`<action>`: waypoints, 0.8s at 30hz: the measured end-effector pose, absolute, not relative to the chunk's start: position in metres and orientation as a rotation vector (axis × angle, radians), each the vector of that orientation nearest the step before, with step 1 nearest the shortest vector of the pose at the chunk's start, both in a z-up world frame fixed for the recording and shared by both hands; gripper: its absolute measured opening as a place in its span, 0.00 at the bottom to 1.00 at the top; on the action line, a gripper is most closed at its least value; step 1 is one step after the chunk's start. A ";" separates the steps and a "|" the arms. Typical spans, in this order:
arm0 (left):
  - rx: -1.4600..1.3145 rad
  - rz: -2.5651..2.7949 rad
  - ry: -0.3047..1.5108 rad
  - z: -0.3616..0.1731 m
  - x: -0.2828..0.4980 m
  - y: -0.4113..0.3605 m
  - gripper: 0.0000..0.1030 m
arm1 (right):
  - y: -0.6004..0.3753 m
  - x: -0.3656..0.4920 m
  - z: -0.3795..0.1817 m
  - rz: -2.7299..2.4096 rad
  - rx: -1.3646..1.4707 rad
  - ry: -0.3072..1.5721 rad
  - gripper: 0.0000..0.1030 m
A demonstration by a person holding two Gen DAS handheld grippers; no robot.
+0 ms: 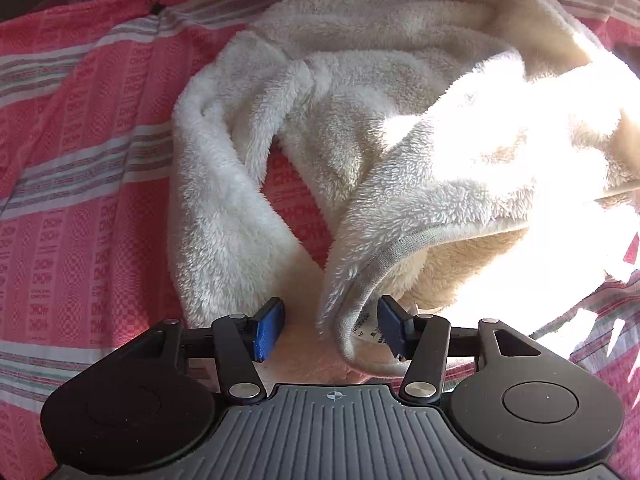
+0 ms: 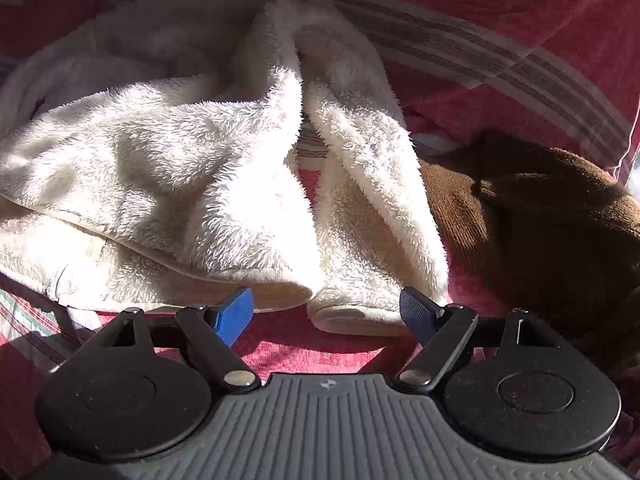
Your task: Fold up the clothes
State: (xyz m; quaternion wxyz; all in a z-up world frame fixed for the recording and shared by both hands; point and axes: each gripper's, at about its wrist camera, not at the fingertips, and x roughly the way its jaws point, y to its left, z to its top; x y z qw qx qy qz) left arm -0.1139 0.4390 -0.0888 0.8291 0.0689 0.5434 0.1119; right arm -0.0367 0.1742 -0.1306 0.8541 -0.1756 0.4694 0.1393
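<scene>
Left wrist view shows the left gripper (image 1: 329,330) held low over the bed, its blue-padded jaws spread apart with nothing clamped; the hemmed edge of a cream fleece garment (image 1: 360,128) droops into the gap, a printed care label (image 1: 366,330) showing just inside the right pad. Beyond it, the garment lies crumpled on a red woven bedspread (image 1: 80,200) banded with pale stripes, one long sleeve (image 1: 216,208) curving down the left side. Its pile is thick and shaggy, partly washed out by strong sunlight.

Right wrist view shows the right gripper (image 2: 328,314) also low and level, jaws wide apart and empty. A rounded sleeve cuff (image 2: 352,316) rests on the bedspread between the pads. Just to the right lies a brown ribbed knit garment (image 2: 532,220), partly in shadow.
</scene>
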 end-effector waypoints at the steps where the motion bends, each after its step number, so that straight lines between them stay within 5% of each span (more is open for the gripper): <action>1: 0.147 0.238 1.156 -0.091 -0.114 0.438 0.68 | 0.182 -0.034 -0.136 0.300 -0.422 0.988 0.81; 7: 0.126 0.245 1.163 -0.097 -0.103 0.430 0.75 | 0.213 -0.009 -0.142 0.336 -0.491 0.943 0.74; 8: 0.121 0.243 1.164 -0.097 -0.100 0.429 0.75 | 0.218 -0.003 -0.141 0.337 -0.491 0.931 0.66; 11: 0.122 0.236 1.173 -0.100 -0.096 0.428 0.76 | 0.217 0.008 -0.135 0.316 -0.463 0.966 0.12; 14: 0.130 0.221 1.174 -0.103 -0.095 0.430 0.76 | 0.209 0.010 -0.126 0.284 -0.444 0.995 0.10; 16: 0.145 0.218 1.167 -0.102 -0.098 0.434 0.54 | 0.195 -0.004 -0.112 0.257 -0.436 1.003 0.09; 17: 0.148 0.213 1.172 -0.100 -0.100 0.437 0.20 | 0.188 -0.011 -0.105 0.244 -0.432 1.007 0.08; 18: 0.143 0.204 1.172 -0.097 -0.102 0.441 0.10 | 0.182 -0.019 -0.099 0.232 -0.426 1.011 0.08; 24: 0.149 0.145 1.143 -0.057 -0.138 0.476 0.07 | 0.183 -0.084 -0.070 0.248 -0.344 1.075 0.07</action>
